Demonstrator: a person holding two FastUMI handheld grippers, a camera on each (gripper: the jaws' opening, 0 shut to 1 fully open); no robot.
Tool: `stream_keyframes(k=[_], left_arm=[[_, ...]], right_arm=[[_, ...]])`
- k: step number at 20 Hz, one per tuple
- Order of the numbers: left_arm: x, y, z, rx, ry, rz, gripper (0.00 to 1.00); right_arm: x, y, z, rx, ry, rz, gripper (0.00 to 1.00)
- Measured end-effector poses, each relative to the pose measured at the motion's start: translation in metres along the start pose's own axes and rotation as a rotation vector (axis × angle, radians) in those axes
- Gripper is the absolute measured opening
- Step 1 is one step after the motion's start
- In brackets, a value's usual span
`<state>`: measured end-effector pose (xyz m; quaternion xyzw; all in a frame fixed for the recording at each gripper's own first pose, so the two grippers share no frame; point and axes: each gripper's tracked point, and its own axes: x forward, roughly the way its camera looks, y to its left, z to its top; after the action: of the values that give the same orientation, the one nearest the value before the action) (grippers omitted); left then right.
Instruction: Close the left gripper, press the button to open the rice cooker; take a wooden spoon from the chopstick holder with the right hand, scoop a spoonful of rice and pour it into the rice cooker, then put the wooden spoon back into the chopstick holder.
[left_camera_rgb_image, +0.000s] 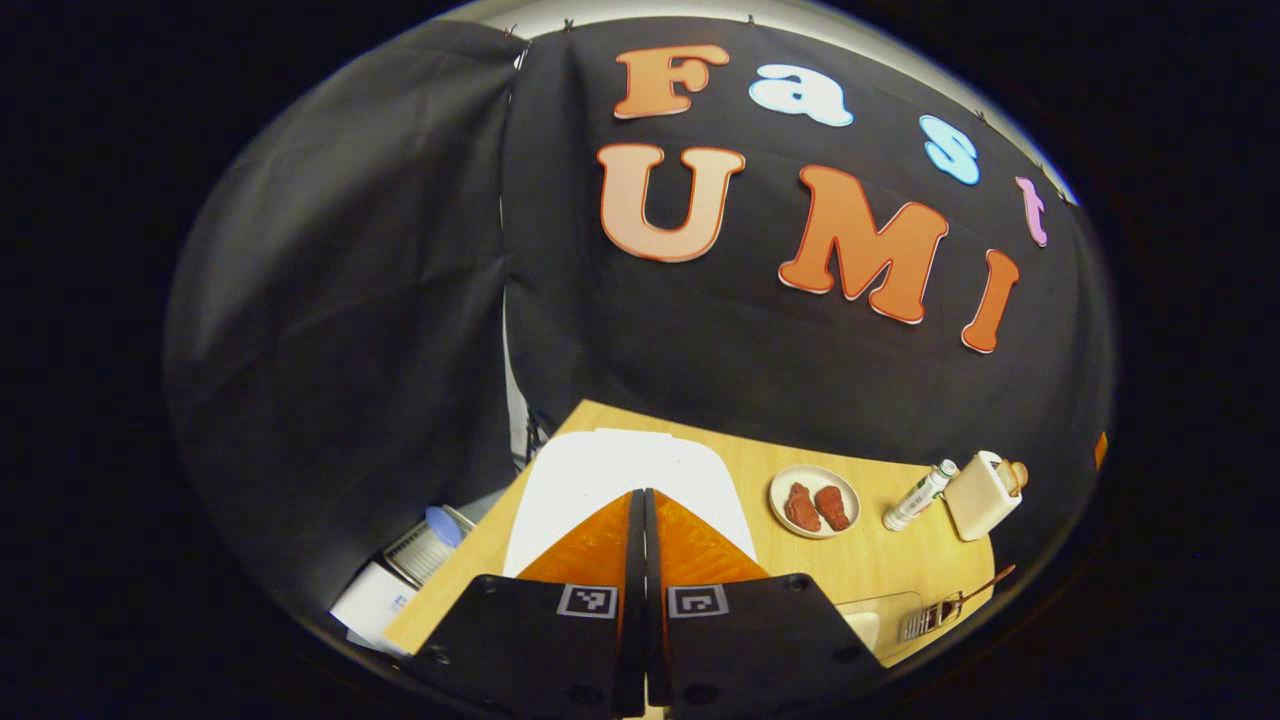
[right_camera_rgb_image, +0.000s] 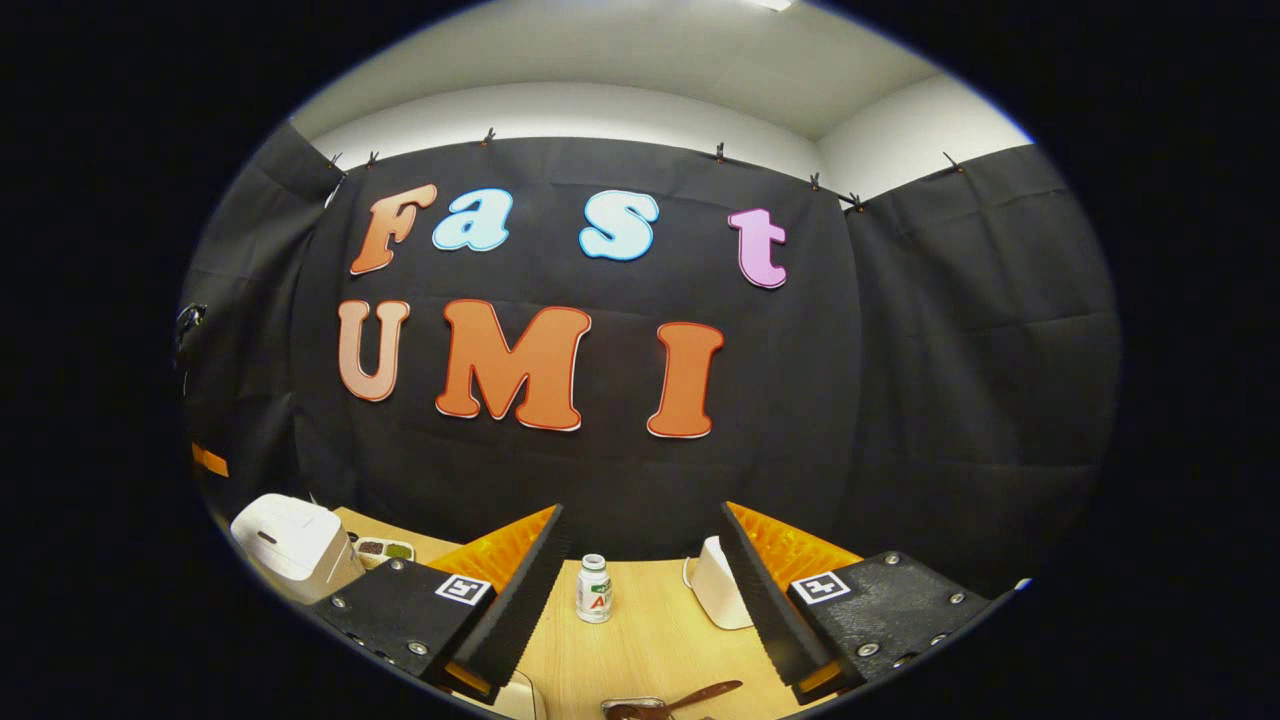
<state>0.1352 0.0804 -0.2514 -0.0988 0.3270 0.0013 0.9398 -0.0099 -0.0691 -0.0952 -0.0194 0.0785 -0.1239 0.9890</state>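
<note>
The white rice cooker (left_camera_rgb_image: 620, 475) sits at the table's left end with its lid down, and it also appears in the right gripper view (right_camera_rgb_image: 295, 545). My left gripper (left_camera_rgb_image: 640, 495) is shut with nothing between its fingers, its tips over the lid; I cannot tell if they touch it. The cream chopstick holder (left_camera_rgb_image: 985, 497) stands at the far right, with a brown wooden end (left_camera_rgb_image: 1015, 472) sticking out of it. My right gripper (right_camera_rgb_image: 640, 510) hangs open and empty above the table, with the holder (right_camera_rgb_image: 718, 597) just ahead of its right finger.
A plate with two red pieces (left_camera_rgb_image: 815, 500) lies right of the cooker. A small white bottle (left_camera_rgb_image: 918, 495) (right_camera_rgb_image: 594, 588) stands beside the holder. A brown-handled utensil (right_camera_rgb_image: 700, 692) and a clear container (left_camera_rgb_image: 870, 612) lie near the front edge. A basket (left_camera_rgb_image: 425, 545) sits off the table's left.
</note>
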Motion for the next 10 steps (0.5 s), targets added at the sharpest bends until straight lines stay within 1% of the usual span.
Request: stream_keyframes(k=[1,4,6,8,10], left_arm=[[0.007,0.002,-0.01,-0.016,0.04,-0.005,0.05],[0.028,0.003,-0.033,-0.036,0.133,-0.03,0.05],[0.039,0.002,-0.045,-0.075,0.188,-0.051,0.05],[0.049,0.003,-0.059,-0.099,0.249,-0.053,0.05],[0.057,0.01,-0.073,-0.093,0.3,-0.04,0.05]], right_arm=[[-0.002,-0.003,-0.003,-0.002,0.01,-0.009,0.94],[-0.008,-0.013,-0.015,0.004,0.045,-0.036,0.94],[-0.014,-0.021,-0.024,0.006,0.065,-0.055,0.94],[-0.019,-0.027,-0.032,0.002,0.084,-0.073,0.93],[-0.025,-0.032,-0.04,-0.006,0.102,-0.089,0.94]])
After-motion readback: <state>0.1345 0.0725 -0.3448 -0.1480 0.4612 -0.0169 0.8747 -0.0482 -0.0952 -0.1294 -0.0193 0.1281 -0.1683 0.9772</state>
